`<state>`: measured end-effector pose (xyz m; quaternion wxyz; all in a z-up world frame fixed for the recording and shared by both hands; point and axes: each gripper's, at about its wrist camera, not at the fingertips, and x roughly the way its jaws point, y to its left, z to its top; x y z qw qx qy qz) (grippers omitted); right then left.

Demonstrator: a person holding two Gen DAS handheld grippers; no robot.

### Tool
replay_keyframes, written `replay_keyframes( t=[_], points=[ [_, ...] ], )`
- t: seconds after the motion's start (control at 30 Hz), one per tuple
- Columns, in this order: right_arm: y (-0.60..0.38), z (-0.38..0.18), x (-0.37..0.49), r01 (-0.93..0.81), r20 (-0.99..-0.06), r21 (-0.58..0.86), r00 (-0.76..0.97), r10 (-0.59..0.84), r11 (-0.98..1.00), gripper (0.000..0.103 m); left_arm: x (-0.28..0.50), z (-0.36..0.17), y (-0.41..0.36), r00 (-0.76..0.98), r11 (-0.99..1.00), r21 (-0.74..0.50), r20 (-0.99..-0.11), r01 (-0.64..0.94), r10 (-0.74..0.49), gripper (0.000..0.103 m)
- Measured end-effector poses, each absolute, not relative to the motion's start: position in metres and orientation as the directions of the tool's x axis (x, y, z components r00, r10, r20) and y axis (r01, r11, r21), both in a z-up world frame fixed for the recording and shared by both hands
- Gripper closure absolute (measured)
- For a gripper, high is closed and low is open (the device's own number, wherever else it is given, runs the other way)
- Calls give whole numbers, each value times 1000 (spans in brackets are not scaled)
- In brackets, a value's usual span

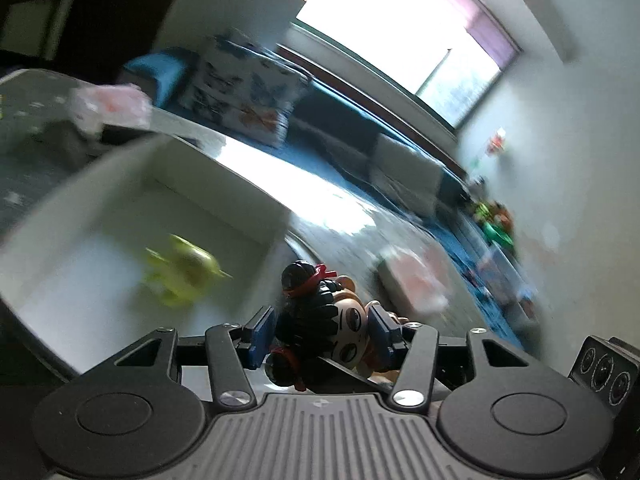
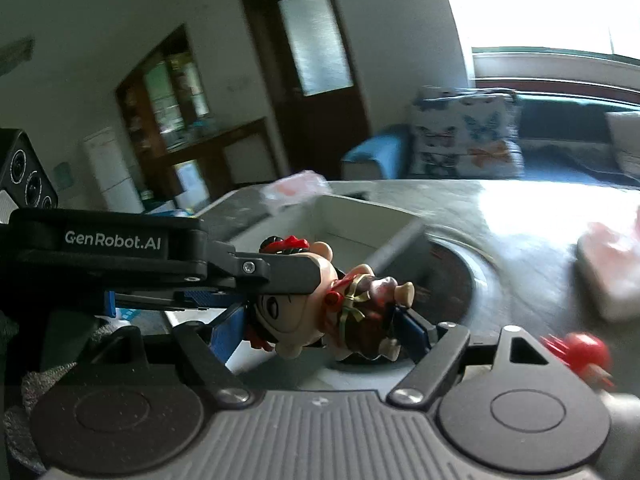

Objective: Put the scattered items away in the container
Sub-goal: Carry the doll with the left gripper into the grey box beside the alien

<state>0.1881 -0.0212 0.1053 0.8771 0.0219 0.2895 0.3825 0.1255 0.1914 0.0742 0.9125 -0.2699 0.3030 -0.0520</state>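
Observation:
My left gripper (image 1: pixel 320 328) is shut on a toy figure (image 1: pixel 340 324) with black hair buns and red ties, held by the head. The same figure (image 2: pixel 320 312) shows in the right wrist view, where my right gripper (image 2: pixel 324 328) has its blue pads at the figure's body, and the left gripper (image 2: pixel 248 276) reaches in from the left. A white open box (image 1: pixel 224 200) lies ahead to the left, with a yellow-green toy (image 1: pixel 184 276) inside. The box also shows in the right wrist view (image 2: pixel 360 220).
Pink-and-white packets lie on the dark table: one right of the figure (image 1: pixel 416 280), one behind the box (image 1: pixel 112 108), also seen in the right wrist view (image 2: pixel 612 268). A red toy (image 2: pixel 584 352) lies at the right. A blue sofa with a butterfly cushion (image 2: pixel 464 136) stands behind.

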Motion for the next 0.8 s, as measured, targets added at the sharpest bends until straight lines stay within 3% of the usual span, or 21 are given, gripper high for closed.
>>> replay_keyframes(
  t=[0.27,0.57,0.8],
  points=[
    [62,95,220,-735,-543,274,414,731,620,22,136,58,263,800,807,-552,-572,-211,-182,49],
    [104,64,253,-724,-648,336,287,706,602,22,155,36,290,748,801,-531,-643,-278,-166,49],
    [124,61,258,-739,-716,225,316,622,635,23,170,28,286,707,835,-477,-688,-275,-161,53]
  ],
)
